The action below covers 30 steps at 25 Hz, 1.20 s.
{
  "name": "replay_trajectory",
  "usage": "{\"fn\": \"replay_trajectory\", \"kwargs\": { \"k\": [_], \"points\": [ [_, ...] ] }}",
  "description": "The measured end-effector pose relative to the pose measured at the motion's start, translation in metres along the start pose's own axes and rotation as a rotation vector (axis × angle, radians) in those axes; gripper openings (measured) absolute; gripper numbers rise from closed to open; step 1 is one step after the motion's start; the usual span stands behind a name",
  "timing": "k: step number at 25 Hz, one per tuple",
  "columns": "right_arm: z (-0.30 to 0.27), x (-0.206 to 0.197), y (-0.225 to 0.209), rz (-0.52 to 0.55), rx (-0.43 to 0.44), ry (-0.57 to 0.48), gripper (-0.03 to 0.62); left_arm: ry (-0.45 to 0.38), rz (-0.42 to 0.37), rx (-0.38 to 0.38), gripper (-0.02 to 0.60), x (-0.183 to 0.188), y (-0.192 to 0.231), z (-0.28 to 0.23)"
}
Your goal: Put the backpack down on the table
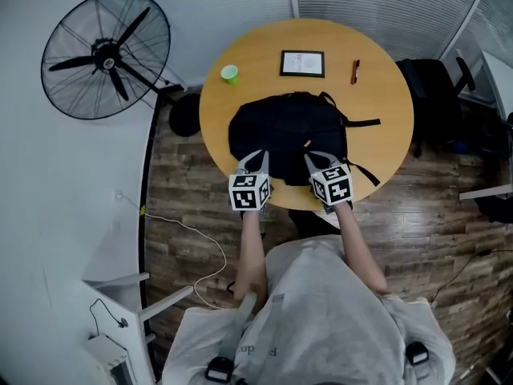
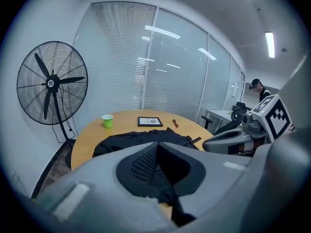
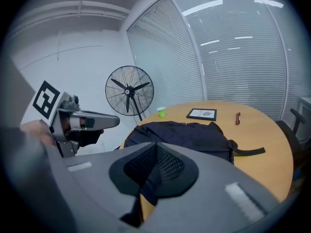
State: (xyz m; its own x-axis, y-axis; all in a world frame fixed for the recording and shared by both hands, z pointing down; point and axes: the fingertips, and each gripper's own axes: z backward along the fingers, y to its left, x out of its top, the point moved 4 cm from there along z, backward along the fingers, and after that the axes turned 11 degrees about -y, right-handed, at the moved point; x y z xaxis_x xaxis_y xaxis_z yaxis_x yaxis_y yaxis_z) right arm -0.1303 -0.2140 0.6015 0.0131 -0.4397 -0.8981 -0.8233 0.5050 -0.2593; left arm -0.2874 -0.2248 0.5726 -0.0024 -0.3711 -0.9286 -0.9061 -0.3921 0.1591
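Nearest me are my two tools. The left tool (image 1: 259, 159) and the right tool (image 1: 314, 159) sit side by side, near each other, both tips at the near edge of the backpack (image 1: 288, 131). Each tool's own view shows its jaws brought together, the pads meeting in one line. Something dark shows low in the gap below them, and I cannot tell whether it is pinched cloth or just the backpack behind.

There is one backpack, black, lying flat on the one round table (image 1: 385, 135), with a strap trailing off to my right. Past it on the far half of the table stand one green cup (image 1: 230, 74), one frame (image 1: 302, 63) and one red pen (image 1: 354, 71), all well apart. One big fan (image 1: 106, 54) stands off the table to the left.

Only the head view shows the wooden floor (image 1: 176, 191) and a white cable (image 1: 188, 231) on it. Only the left gripper view shows a person (image 2: 258, 89) far off at the right. Both gripper views show the blinds (image 3: 233, 57) behind the table, and each one shows the other tool from the side.
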Motion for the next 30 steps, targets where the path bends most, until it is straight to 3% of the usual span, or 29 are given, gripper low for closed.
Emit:
{"fn": "replay_trajectory", "kwargs": {
  "k": [7,14,18,27,30],
  "points": [
    [0.013,0.000,0.000,-0.021,-0.040,-0.033,-0.002,-0.026,0.044,-0.017,0.002,0.000,-0.006,0.000],
    [0.022,0.002,0.002,-0.024,-0.023,-0.066,-0.002,-0.035,0.074,0.005,0.002,-0.006,-0.009,0.006],
    [0.021,0.004,-0.002,-0.060,-0.020,-0.074,-0.002,-0.010,0.064,-0.031,0.002,-0.007,-0.023,-0.001],
    [-0.002,0.002,0.003,-0.055,-0.018,-0.042,-0.002,0.004,0.068,0.020,0.002,-0.012,0.013,0.017],
    [-0.007,0.003,0.004,-0.057,-0.015,-0.039,-0.002,0.006,0.077,0.003,0.002,-0.012,0.013,0.015]
  ]
}}
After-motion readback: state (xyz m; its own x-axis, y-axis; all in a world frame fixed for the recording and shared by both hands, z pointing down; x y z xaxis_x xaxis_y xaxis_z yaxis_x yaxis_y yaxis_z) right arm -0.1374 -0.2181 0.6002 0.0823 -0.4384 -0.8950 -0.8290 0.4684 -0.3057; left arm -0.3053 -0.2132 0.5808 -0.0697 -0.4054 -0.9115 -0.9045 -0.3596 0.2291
